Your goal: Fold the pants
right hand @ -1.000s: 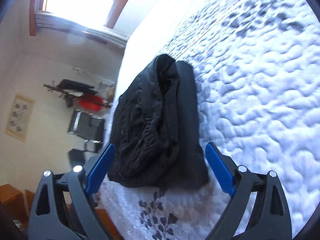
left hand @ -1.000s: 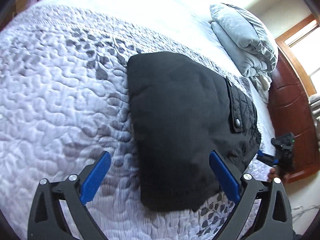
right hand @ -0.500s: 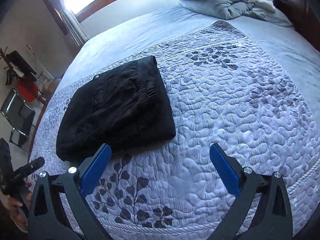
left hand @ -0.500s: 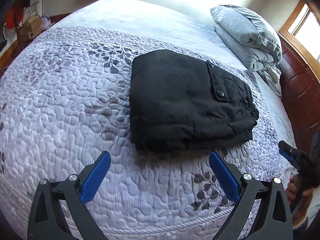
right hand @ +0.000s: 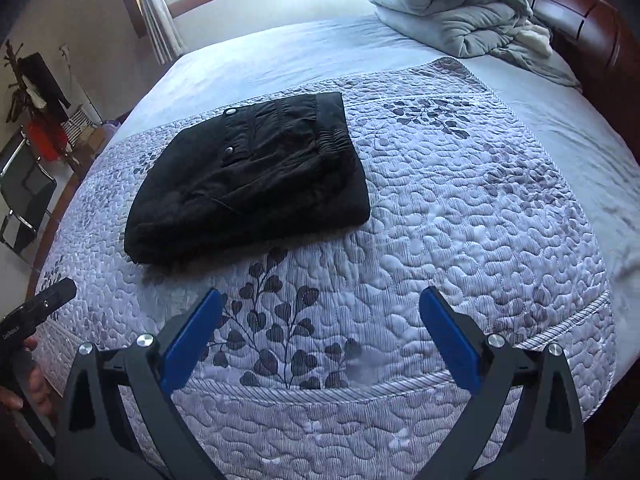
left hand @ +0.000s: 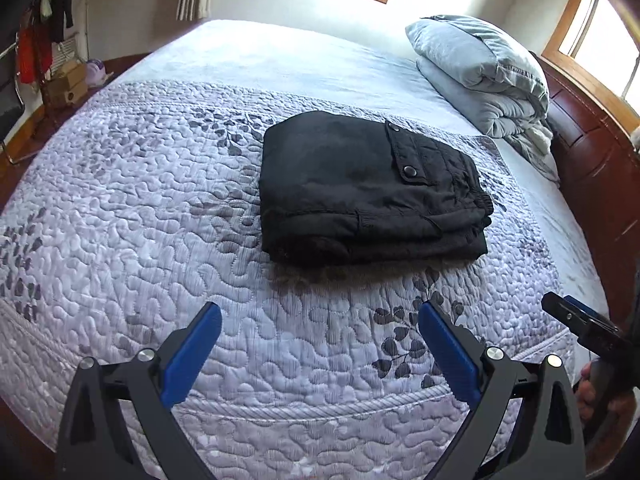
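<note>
— Where are the pants [left hand: 368,192]?
— Folded on the quilt [left hand: 120,208], mid-bed.
— And the bedding?
— Pillow [left hand: 472,56] stacked on the comforter [left hand: 492,108] beyond them, against the headboard [left hand: 592,168].

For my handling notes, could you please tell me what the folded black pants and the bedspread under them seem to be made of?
Pants: probably a matte woven fabric, perhaps padded; it looks thick, with dull sheen, stitched channels and metal-looking snaps. Bedspread: quilted textile with a slight satin sheen; puffy stitched swirls and printed grey leaves.
</note>
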Demonstrator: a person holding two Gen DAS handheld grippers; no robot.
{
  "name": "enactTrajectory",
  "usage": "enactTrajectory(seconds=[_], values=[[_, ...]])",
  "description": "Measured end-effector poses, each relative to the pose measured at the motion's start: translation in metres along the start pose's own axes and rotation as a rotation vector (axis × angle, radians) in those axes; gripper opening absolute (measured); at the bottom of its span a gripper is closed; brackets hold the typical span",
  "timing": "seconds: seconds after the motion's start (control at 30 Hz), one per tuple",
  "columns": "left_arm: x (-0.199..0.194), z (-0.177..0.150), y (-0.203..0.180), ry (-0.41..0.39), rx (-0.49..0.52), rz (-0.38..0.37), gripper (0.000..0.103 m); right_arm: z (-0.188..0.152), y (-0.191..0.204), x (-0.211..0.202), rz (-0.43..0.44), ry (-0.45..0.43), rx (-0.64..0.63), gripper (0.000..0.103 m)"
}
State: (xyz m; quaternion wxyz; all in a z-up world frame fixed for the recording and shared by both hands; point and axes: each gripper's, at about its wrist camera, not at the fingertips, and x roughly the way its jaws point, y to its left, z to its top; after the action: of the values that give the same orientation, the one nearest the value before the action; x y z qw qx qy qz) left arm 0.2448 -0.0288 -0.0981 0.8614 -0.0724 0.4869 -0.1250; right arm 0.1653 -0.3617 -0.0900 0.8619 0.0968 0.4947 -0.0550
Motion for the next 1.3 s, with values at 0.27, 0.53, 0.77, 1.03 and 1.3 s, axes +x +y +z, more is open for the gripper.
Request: enactTrajectory(seconds=[0.27,0.53,0.77,1.03,1.3], values=[[-0.019,-0.012,-0.007,-0.007,0.059,0.052,0.099,-0.008,0.015,-0.026,-0.037,-0.021,-0.057,0.099],[-0.017,-0.021,-0.010,0.023,0.077,0.089,0.099,-0.012,0.022,-0.027,-0.063,0.006,-0.074,0.099],[-0.008,-0.022,-0.013,0.059,0.071,0.091,0.099,-0.015,0.023,-0.023,-0.057,0.031,-0.070,0.099],[-0.009,-0.017,-0.018,0.046,0.085,0.076,0.099,-0.014,0.027,-0.021,-0.055,0.031,-0.080,0.099],[-0.011,-0.017,-0.018,0.043,0.084,0.073,0.099,-0.014,0.030,-0.020,-0.047,0.032,-0.089,0.099]])
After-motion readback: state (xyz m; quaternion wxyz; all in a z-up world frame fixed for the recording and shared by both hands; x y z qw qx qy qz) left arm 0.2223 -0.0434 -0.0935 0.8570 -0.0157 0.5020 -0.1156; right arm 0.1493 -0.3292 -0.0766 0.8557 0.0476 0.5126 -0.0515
